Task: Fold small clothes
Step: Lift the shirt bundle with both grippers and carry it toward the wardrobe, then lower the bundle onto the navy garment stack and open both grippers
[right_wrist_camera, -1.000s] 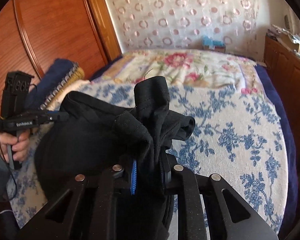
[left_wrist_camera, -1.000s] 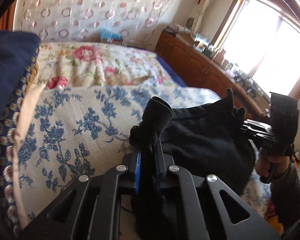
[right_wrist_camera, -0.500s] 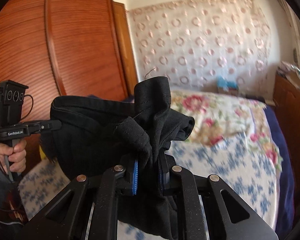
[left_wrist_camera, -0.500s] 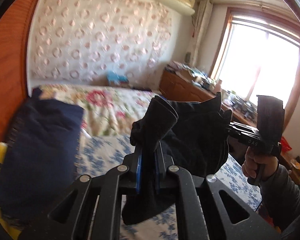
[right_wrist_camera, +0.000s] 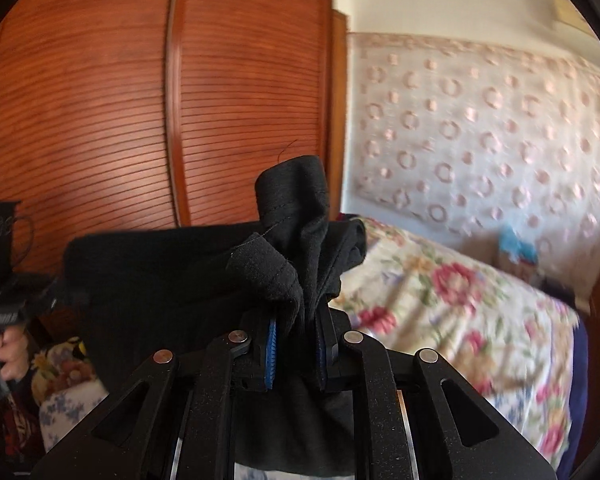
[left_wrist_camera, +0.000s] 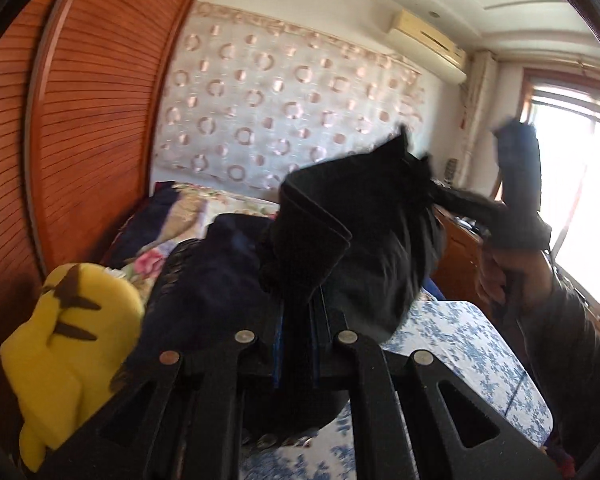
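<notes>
A small black garment (left_wrist_camera: 364, 248) hangs in the air between my two grippers, well above the bed. My left gripper (left_wrist_camera: 296, 340) is shut on one bunched corner of it. My right gripper (right_wrist_camera: 296, 344) is shut on the other corner, where the black cloth (right_wrist_camera: 180, 272) stretches off to the left. In the left wrist view the right gripper (left_wrist_camera: 516, 216) shows at the right, held in a hand. In the right wrist view the left gripper (right_wrist_camera: 4, 280) shows at the far left. The garment's lower part is hidden behind the gripper bodies.
The bed (left_wrist_camera: 452, 336) with a blue-flowered cover lies below; its far part has a red-flowered cover (right_wrist_camera: 452, 304). A dark blue folded blanket (left_wrist_camera: 216, 272) and a yellow plush toy (left_wrist_camera: 72, 344) lie at the left. A wooden wardrobe (right_wrist_camera: 140, 112) stands behind; a wooden dresser (left_wrist_camera: 460, 256) stands right.
Both grippers have lifted the black garment up from the bed; the views now tilt up to the wardrobe and wall. The cloth is pulled more taut between them.
</notes>
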The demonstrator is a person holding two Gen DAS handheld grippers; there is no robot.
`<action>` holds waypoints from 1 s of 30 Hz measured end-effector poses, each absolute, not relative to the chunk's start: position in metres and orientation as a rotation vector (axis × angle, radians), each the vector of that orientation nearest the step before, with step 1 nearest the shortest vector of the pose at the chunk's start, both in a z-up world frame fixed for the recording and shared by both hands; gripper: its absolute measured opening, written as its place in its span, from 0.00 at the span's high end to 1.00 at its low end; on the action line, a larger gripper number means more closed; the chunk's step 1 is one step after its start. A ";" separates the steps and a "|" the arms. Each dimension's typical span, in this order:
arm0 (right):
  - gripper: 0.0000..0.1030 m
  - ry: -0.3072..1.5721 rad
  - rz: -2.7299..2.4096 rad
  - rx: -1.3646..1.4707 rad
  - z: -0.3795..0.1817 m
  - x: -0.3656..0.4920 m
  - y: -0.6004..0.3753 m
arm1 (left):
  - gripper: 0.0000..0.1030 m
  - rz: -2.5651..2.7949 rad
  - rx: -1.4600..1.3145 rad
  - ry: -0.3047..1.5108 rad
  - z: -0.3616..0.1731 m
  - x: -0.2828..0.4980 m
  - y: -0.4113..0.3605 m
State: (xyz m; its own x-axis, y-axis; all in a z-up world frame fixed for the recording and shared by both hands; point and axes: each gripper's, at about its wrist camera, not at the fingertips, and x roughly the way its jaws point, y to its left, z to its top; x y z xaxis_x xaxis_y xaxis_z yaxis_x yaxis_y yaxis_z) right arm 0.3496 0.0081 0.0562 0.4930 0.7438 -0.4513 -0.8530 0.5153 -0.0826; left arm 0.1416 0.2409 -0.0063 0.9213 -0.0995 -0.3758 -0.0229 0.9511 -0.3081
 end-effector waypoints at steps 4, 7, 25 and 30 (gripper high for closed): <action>0.89 0.391 1.046 -0.384 0.055 0.363 0.074 | 0.93 0.010 -0.346 0.403 -0.029 0.133 0.254; 0.89 0.409 1.074 -0.462 0.040 0.368 0.130 | 0.93 0.043 -0.377 0.430 -0.047 0.135 0.269; 0.53 0.496 1.075 -0.451 -0.018 0.342 0.130 | 0.89 0.150 -0.330 0.527 -0.068 0.130 0.276; 0.51 0.549 1.034 -0.444 -0.055 0.341 0.140 | 0.88 0.173 -0.271 0.519 -0.053 0.116 0.270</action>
State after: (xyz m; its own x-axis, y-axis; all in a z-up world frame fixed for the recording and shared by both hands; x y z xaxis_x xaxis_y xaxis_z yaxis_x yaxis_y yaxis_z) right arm 0.3406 0.1399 -0.0546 0.3997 0.6772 -0.6178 -0.8910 0.4453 -0.0883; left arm 0.1157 0.2702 -0.0526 0.8549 0.0948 -0.5101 -0.2309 0.9499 -0.2105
